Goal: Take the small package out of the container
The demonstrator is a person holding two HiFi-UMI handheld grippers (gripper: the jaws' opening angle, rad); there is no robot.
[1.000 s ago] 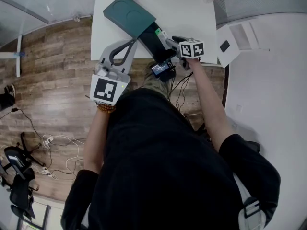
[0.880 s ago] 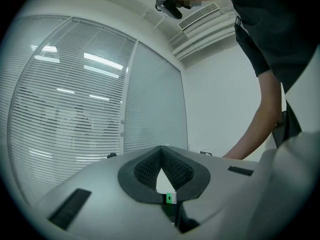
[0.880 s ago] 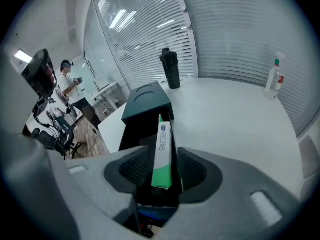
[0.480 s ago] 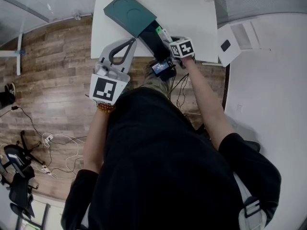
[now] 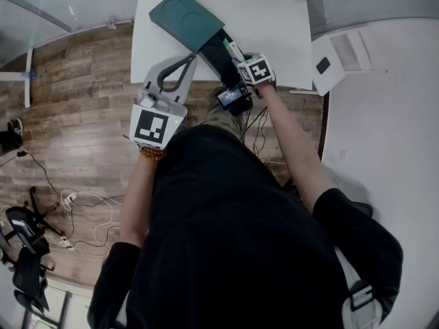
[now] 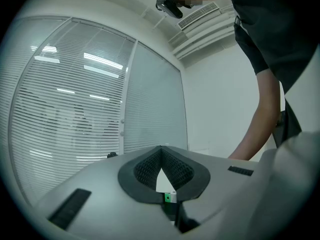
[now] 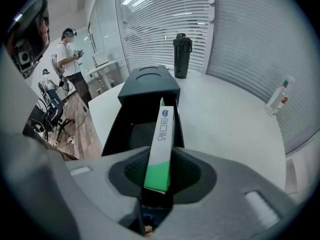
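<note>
Small package (image 7: 161,149), a slim green-and-white carton, leans in the open dark container (image 7: 150,84) at the table's (image 7: 225,119) near edge. The right claw (image 7: 159,160) has just been closing and pinches the flat faces of the carton's near end. It probably is light, stiff and crushable. The left claw (image 6: 161,149) is closed and empty.

Wood-plank floor (image 5: 75,101), white table (image 5: 274,19), slatted window blinds (image 6: 65,114), white wall (image 6: 215,99)
</note>
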